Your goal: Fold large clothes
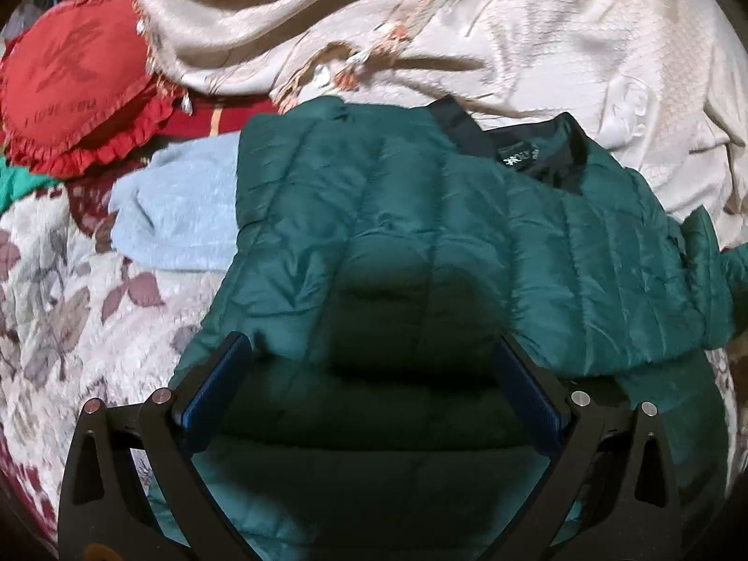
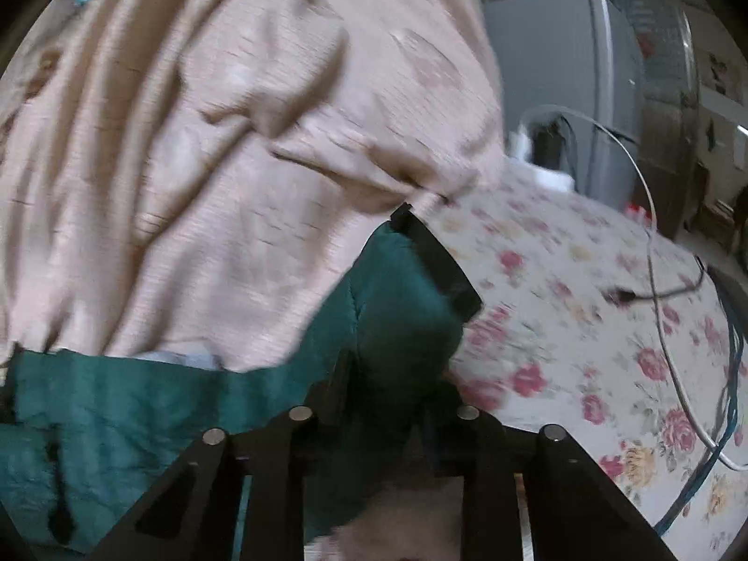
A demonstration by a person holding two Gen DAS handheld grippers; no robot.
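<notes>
On the bed, under a floral spread, lies most of what either camera takes in. A large beige blanket is heaped across the 12 o'clock half of the left wrist view; in the right wrist view it fills everything from 9 to 12 o'clock.

Green quilted jacket: spread flat at the centre of the left wrist view, black collar at 1 o'clock. A black neck label carries pale lettering, too small to read. The jacket's lower part runs between the fingers of the left hand-held gripper, which stand wide apart with blue pads clear of the fabric.

Right hand-held gripper: jaws drawn together, pinching a bunched fold of the green jacket. Beyond the fingertips, toward 12 o'clock, that fold ends in a black band, blurred. No earlier picture to compare.

Red frilled cushion at 10 o'clock in the left wrist view, stitched with "I LOVE YOU" along its lower edge. Just beside the jacket at 9 o'clock, a pale blue fleece garment.

Right wrist view only: a rose-print sheet at 3 to 4 o'clock, with a white cable and a dark cable trailing over it, and a grey cabinet at 1 o'clock. Left wrist view only: the cushion, the fleece, the collar label.
</notes>
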